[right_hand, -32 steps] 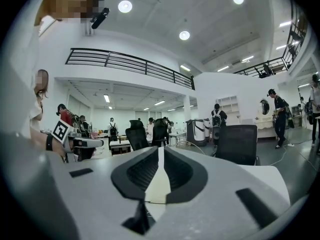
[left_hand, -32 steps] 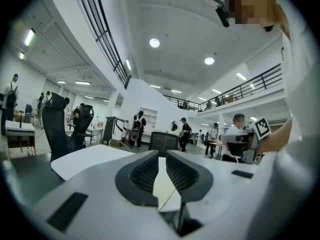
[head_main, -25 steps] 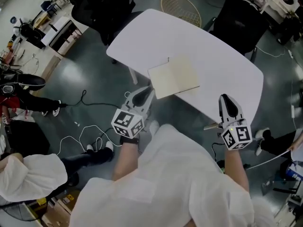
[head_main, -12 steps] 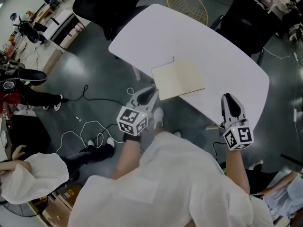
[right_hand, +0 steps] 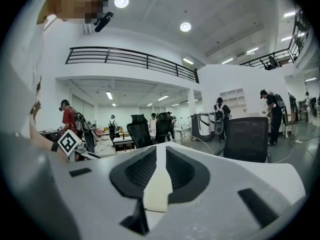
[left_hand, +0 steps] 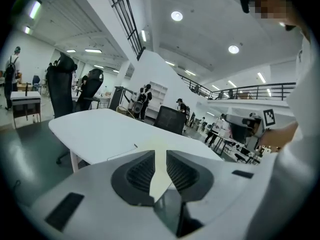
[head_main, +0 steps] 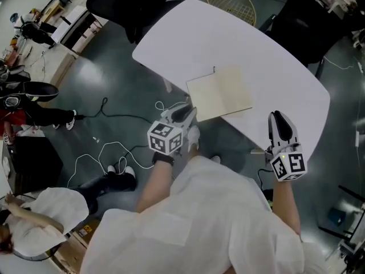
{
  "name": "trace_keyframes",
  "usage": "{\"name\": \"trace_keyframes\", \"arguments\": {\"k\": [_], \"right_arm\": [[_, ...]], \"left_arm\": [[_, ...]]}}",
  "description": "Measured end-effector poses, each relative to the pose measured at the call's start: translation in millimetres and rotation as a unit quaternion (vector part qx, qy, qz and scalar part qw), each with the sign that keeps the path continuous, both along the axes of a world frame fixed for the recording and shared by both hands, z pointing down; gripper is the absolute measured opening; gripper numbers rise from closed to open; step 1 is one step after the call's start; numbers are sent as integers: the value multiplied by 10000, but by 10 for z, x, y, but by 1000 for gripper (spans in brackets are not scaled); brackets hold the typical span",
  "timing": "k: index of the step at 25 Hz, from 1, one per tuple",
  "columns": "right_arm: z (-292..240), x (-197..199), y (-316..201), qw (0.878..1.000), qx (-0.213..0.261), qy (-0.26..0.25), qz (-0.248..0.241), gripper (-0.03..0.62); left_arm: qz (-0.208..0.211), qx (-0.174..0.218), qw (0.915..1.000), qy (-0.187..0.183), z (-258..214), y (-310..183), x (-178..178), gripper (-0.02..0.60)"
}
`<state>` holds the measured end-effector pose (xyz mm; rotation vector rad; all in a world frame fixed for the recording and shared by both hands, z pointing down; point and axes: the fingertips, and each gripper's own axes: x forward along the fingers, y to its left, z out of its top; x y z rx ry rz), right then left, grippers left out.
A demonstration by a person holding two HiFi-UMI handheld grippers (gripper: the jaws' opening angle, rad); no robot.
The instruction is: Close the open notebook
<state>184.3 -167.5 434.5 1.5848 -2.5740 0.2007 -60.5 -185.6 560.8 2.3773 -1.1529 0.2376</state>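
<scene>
no text, label or number can be read anywhere.

Open-plan office: desks [left_hand: 22, 97], swivel chairs [right_hand: 245, 136], mezzanine [right_hand: 130, 60]

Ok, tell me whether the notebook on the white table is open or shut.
Open, it seems: the cream rectangular paper notebook lies spread flat, bare pages up, no cover showing.

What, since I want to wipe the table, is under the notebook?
Only the white table shows around the notebook, which lies flat near one edge. Anything between it and the tabletop is covered.
</scene>
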Motion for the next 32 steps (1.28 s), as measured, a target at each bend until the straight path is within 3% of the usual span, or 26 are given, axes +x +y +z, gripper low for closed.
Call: {"name": "trace_keyframes", "arguments": {"k": [7,13,22,26,32], "right_arm": [[51,-120,-85,9999,-24,85,-57,65],[98,-147,-188,9999,-46,126,-15,67],[134,-272,-312,9996,-110,235,-109,69],[152,-293,-358,9994,-139,287,-136,69],[163,-303,-416,9991,-163,359,-164,69]], "left_arm": [[-29,-748,9971,96,460,-132,-37,94],[-121,-1392,9895,361,861,-226,-51,123],[-362,-2164,9730,712,1330,-329,-121,153],[-321,-2588,9606,958,1582,-300,-71,161],[-270,-2926,9501,1042,1767,-291,-24,175]]}}
